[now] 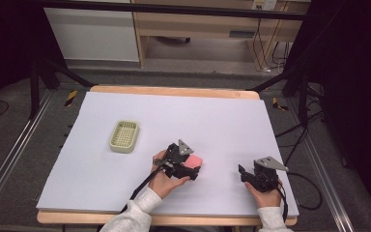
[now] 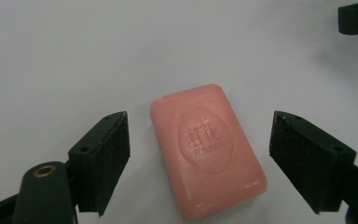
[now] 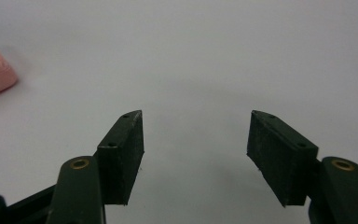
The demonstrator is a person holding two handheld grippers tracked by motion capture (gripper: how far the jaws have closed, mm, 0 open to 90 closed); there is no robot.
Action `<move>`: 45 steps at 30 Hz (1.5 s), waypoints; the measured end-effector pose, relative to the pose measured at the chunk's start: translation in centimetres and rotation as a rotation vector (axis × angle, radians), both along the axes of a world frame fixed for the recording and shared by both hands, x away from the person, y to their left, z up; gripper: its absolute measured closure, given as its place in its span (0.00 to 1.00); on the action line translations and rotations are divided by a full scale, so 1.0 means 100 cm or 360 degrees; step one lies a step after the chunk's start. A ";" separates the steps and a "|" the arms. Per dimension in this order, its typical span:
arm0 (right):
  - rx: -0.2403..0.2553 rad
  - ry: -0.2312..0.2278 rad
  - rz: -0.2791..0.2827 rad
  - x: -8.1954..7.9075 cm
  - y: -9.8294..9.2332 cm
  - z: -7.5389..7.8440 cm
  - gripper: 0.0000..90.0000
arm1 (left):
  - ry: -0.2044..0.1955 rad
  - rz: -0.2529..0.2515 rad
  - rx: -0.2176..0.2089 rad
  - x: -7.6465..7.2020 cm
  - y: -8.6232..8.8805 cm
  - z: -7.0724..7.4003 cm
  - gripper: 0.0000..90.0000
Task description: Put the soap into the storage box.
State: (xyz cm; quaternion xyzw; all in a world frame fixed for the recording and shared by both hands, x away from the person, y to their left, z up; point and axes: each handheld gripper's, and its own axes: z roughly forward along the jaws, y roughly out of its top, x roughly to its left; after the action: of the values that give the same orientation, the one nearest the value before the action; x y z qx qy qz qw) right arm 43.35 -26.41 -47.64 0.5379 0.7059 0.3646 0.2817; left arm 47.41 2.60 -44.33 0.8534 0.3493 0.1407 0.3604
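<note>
my left gripper [image 2: 200,156] has its 2 jaws spread wide with the pink soap [image 2: 206,150] lying flat on the white table [image 2: 74,56] between them, neither pad touching it. my right gripper [image 3: 196,154] sits off to the side, jaws apart with nothing between them. the green dish [image 1: 124,136] is well apart from the soap, up on the left.

Grey floor [image 1: 24,130], wooden furniture [image 1: 198,24] behind, perhaps shelving

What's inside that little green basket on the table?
The basket looks empty: its ribbed floor shows through the open top. The near wall hides a thin strip of the floor, so that edge cannot be checked.
</note>
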 end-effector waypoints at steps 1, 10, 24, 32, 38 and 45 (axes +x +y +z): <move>-0.0002 0.0001 0.0000 0.000 0.000 0.000 0.40 | 0.0005 -0.0002 -0.0001 0.000 -0.001 -0.001 0.22; 0.0009 0.0005 0.0002 0.000 -0.001 0.000 0.40 | 0.0025 0.0000 0.0037 0.003 -0.010 -0.007 0.22; 0.0012 0.0015 0.0012 0.000 -0.001 -0.001 0.40 | 0.0075 0.0017 0.0098 0.006 -0.013 -0.018 0.22; 0.0009 0.0012 0.0014 0.000 -0.001 -0.001 0.41 | 0.0113 0.0017 0.0080 0.004 -0.010 -0.020 0.32; 0.0011 0.0017 0.0015 0.000 -0.001 -0.001 0.41 | 0.0130 0.0020 0.0092 0.004 -0.006 -0.017 0.39; 0.0012 0.0016 0.0015 0.000 0.000 -0.001 0.41 | 0.0119 -0.0026 0.0117 0.006 -0.008 -0.018 0.31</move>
State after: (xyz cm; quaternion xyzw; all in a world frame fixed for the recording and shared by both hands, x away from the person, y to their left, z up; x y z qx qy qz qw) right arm 43.39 -26.45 -47.71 0.5375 0.7084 0.3659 0.2745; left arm 48.01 1.83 -46.16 0.8736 0.3501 0.1183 0.3166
